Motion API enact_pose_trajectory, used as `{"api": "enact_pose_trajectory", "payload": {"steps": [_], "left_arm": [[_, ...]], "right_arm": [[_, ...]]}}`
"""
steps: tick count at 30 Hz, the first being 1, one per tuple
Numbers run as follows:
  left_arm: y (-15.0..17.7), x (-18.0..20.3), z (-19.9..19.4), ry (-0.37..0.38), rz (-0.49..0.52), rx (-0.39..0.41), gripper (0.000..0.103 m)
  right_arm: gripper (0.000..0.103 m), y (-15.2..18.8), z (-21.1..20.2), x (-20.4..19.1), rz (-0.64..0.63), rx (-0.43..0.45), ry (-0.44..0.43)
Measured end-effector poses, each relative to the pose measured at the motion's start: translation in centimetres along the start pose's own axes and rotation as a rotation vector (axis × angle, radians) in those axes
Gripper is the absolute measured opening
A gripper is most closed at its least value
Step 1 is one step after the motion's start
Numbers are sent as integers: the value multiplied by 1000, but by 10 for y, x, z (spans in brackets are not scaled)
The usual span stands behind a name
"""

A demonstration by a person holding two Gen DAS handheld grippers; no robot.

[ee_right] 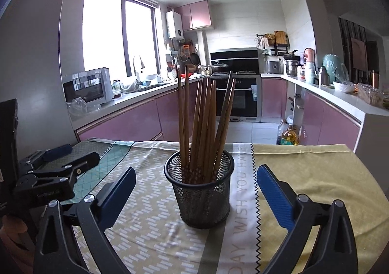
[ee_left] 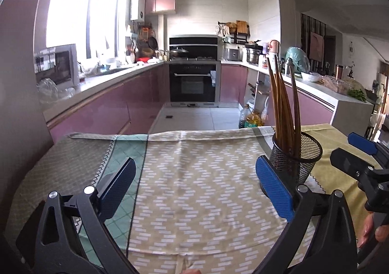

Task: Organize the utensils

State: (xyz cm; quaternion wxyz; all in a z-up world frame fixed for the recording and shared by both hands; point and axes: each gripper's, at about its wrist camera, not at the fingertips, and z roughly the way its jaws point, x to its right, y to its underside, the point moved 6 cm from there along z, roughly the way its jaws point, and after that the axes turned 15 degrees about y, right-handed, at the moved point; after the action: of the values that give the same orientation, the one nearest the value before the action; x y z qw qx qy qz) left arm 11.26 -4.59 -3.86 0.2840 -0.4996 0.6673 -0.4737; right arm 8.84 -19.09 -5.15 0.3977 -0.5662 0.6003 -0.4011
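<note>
A black mesh cup (ee_right: pixel 199 191) stands on the patterned tablecloth (ee_right: pixel 150 230) and holds several brown wooden chopsticks (ee_right: pixel 206 123), all upright. My right gripper (ee_right: pixel 195 171) is open and empty, with the cup between and just beyond its blue pads. In the left wrist view the cup (ee_left: pixel 296 159) stands at the right, just past the right pad, with the chopsticks (ee_left: pixel 283 101) in it. My left gripper (ee_left: pixel 195 164) is open and empty over the cloth. The right gripper (ee_left: pixel 359 152) shows at the right edge, and the left gripper (ee_right: pixel 60 159) shows at the left of the right wrist view.
The table's far edge (ee_left: pixel 194 131) drops to a tiled kitchen floor. Pink cabinets and counters (ee_right: pixel 126 113) run along both sides, with an oven (ee_left: pixel 193 81) at the back. Oil bottles (ee_right: pixel 289 135) stand on the floor at the right.
</note>
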Motion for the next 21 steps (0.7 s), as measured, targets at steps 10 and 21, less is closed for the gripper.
{"api": "enact_pose_trajectory", "payload": {"steps": [10, 21], "left_arm": [[7, 2, -12, -29, 11, 10, 97], [10, 4, -22, -36, 13, 22, 97]], "right_arm": [[96, 3, -9, -10, -13, 12, 0], [96, 4, -15, -13, -13, 20, -8]]}}
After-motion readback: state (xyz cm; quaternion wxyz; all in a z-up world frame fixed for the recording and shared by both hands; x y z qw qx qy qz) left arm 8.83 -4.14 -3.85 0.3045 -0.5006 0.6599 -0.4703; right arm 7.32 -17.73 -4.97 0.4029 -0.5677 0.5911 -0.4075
